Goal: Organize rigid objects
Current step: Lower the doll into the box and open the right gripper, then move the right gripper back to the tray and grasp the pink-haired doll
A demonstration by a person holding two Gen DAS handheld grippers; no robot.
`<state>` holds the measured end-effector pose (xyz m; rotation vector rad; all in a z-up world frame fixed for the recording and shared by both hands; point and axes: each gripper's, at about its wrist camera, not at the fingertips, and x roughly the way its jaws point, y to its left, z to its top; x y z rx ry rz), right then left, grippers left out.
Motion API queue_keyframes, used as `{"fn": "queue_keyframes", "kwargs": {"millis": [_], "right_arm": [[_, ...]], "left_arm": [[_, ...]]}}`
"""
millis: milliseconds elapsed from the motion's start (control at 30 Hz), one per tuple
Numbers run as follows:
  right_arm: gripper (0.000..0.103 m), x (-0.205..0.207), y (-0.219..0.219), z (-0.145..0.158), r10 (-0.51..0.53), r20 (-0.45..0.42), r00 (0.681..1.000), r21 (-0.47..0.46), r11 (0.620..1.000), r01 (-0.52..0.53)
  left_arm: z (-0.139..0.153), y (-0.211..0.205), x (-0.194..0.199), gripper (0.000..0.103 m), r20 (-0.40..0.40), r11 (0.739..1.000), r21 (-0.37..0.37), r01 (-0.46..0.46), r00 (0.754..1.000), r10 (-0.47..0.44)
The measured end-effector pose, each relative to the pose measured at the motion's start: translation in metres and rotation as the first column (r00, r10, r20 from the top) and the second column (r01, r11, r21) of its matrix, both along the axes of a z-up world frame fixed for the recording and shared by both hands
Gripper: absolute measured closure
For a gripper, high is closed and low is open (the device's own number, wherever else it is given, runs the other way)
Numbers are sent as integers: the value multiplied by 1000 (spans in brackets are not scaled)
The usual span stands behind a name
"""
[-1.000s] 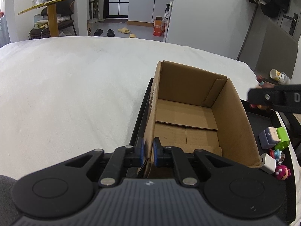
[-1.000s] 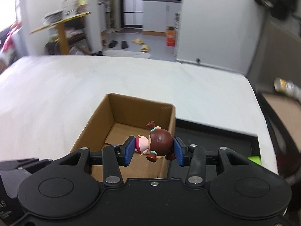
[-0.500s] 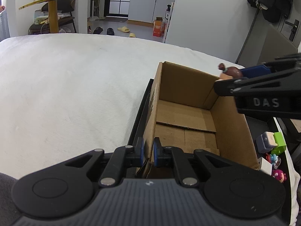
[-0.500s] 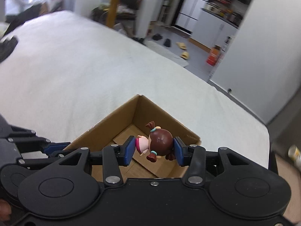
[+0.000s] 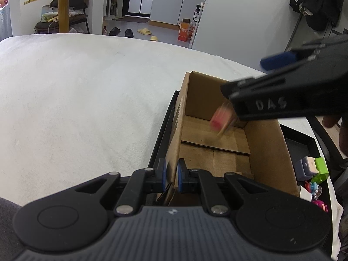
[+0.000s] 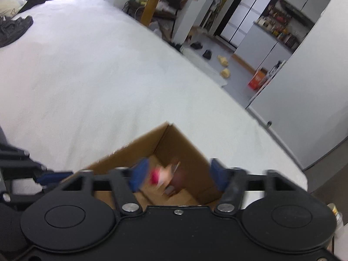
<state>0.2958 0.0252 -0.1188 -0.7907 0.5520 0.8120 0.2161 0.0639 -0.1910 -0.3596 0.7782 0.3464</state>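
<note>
My left gripper (image 5: pixel 170 174) is shut on the near left wall of an open cardboard box (image 5: pixel 267 148). The right gripper (image 5: pixel 250 76) hangs over the box's far right corner. In its own view the right gripper (image 6: pixel 178 174) has its jaws opening, blue pads well apart. A small doll (image 6: pixel 161 175) with brown hair and a pink dress is a blur between them, touching neither pad. In the left wrist view the doll (image 5: pixel 219 119) is a pink streak in mid-air inside the box (image 6: pixel 174 143).
The box stands on a black tray (image 5: pixel 300 143) that also holds a grey-and-green block toy (image 5: pixel 311 169) and small figures (image 5: pixel 320 204). A white cover (image 5: pixel 87 100) spreads left and beyond. Dark cloth (image 6: pixel 13 30) lies far left. A hand (image 5: pixel 332 121) holds the right gripper.
The right gripper's pads have sprung apart and the doll has left them, dropping into the box. That gripper rolled and moved over the box. The left gripper kept its grip on the wall.
</note>
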Motion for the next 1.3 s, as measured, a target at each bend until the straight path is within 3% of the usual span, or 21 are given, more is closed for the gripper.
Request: {"fn": "queue_keyframes", "kwargs": {"millis": [267, 767, 1300], "right_arm": [[29, -14, -23, 13, -7, -2, 1000, 12, 1000, 7], [24, -10, -63, 28, -144, -46, 989, 65, 987, 147], [23, -8, -122, 20, -314, -141, 939, 174, 926, 336]], "left_arm": [[-1, -3, 1, 94, 0, 1000, 9, -7, 1000, 7], [5, -2, 5, 94, -29, 1000, 21, 17, 999, -16], [8, -6, 23, 95, -123, 998, 44, 36, 992, -30]]}}
